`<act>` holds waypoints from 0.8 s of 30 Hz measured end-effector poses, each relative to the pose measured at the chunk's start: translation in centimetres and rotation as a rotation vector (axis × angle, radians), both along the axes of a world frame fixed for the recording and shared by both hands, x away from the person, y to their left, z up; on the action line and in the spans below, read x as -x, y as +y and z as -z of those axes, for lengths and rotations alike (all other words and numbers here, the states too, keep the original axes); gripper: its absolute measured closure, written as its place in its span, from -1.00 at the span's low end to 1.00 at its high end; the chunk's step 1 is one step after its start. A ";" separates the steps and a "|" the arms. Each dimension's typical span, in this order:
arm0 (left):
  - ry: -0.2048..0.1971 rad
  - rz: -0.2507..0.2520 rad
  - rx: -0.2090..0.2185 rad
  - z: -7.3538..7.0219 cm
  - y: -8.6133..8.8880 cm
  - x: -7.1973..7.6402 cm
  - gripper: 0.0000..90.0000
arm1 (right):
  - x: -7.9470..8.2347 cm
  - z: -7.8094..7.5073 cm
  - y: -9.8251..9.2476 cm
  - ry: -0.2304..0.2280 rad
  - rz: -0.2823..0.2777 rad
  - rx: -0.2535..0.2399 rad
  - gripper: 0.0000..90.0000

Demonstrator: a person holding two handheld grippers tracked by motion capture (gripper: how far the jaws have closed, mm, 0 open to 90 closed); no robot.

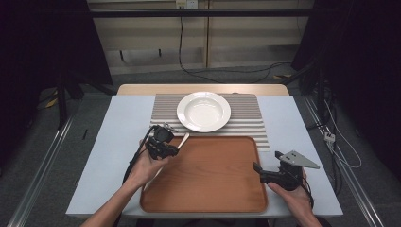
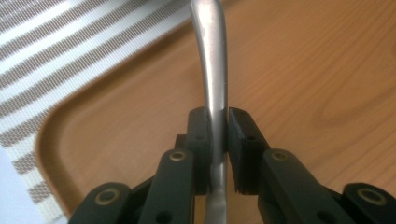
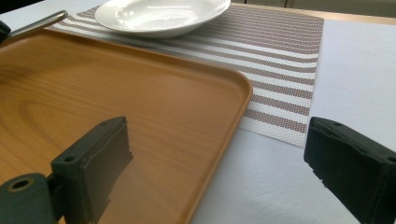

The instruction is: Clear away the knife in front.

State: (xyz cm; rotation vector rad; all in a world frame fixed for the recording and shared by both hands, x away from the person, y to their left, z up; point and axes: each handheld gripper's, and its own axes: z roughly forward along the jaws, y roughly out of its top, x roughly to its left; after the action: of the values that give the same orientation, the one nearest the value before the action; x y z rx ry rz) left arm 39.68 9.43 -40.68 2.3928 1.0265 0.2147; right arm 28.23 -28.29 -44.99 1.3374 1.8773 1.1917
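Note:
My left gripper (image 1: 172, 147) is shut on the handle of a piece of metal cutlery (image 2: 212, 70), held over the far left corner of the wooden tray (image 1: 213, 189). The cutlery's handle (image 1: 183, 139) sticks out toward the white plate (image 1: 204, 111); which end the jaws hide I cannot tell. In the left gripper view both jaws press on the metal cutlery from either side. My right gripper (image 1: 257, 169) stands open at the tray's right edge, one jaw over the tray (image 3: 140, 93), the other over the table. The plate (image 3: 161, 14) rests on a striped placemat (image 3: 280, 56).
The placemat (image 1: 246, 118) covers the far middle of the pale table (image 1: 123, 123). Dark frames and cables stand on the floor beyond the table and to its right.

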 end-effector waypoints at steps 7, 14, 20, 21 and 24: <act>0.015 0.007 -0.007 0.7 -0.4 0.4 0.77 | 0.0 0.0 0.1 -0.001 0.000 0.004 -0.85; 0.046 0.005 -0.014 1.6 -0.6 0.2 0.77 | 0.0 0.0 0.1 0.003 -0.005 0.002 -0.85; 0.064 0.003 -0.019 2.2 -0.7 0.3 0.77 | 0.0 0.0 0.1 -0.001 -0.009 0.005 -0.85; 0.063 -0.001 -0.018 2.3 -0.7 0.3 0.77 | 0.0 0.0 0.1 0.000 -0.008 0.005 -0.85; 0.051 0.001 -0.020 2.4 -0.6 0.3 0.77 | 0.0 0.0 0.1 -0.001 -0.008 0.007 -0.85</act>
State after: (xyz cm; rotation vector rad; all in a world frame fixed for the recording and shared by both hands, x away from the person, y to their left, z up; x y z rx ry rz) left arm 39.33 8.86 -43.06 2.4285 1.0516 0.1650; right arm 28.19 -28.15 -44.98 1.3265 1.8869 1.1883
